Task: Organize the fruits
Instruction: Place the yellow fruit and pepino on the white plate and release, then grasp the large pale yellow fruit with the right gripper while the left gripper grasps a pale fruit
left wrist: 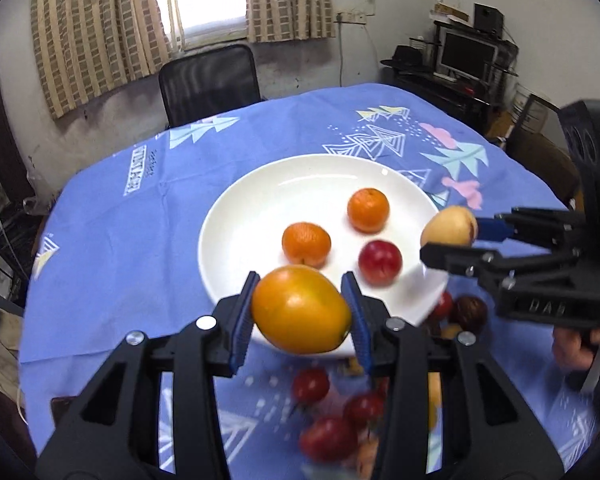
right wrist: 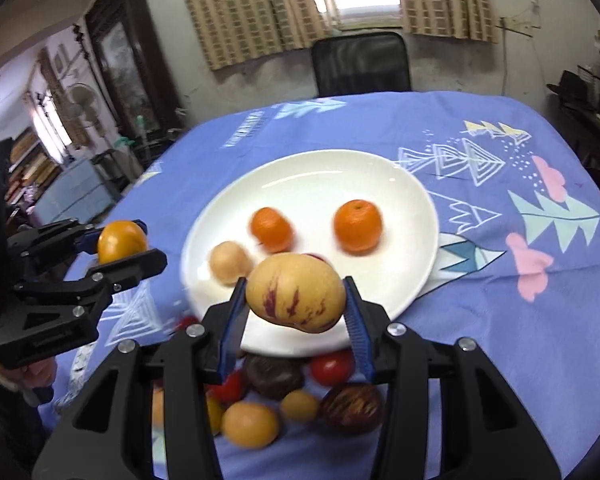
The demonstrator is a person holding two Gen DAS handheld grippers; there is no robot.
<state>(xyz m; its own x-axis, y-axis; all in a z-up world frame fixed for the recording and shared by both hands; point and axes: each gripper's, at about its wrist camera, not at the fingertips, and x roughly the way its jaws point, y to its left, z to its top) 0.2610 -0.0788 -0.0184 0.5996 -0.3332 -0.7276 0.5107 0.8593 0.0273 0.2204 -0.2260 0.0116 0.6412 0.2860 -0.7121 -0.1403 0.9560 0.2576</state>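
My left gripper is shut on a large orange-yellow fruit at the near rim of the white plate. On the plate lie two tangerines and a red plum. My right gripper is shut on a yellow fruit with purple streaks, also at the plate's near rim. The right wrist view shows a pale tan fruit on the plate too. Each gripper appears in the other's view: right gripper, left gripper.
Several loose fruits lie on the blue tablecloth between me and the plate: red ones, dark ones, yellow ones. A black chair stands behind the table. A hand grips the right tool.
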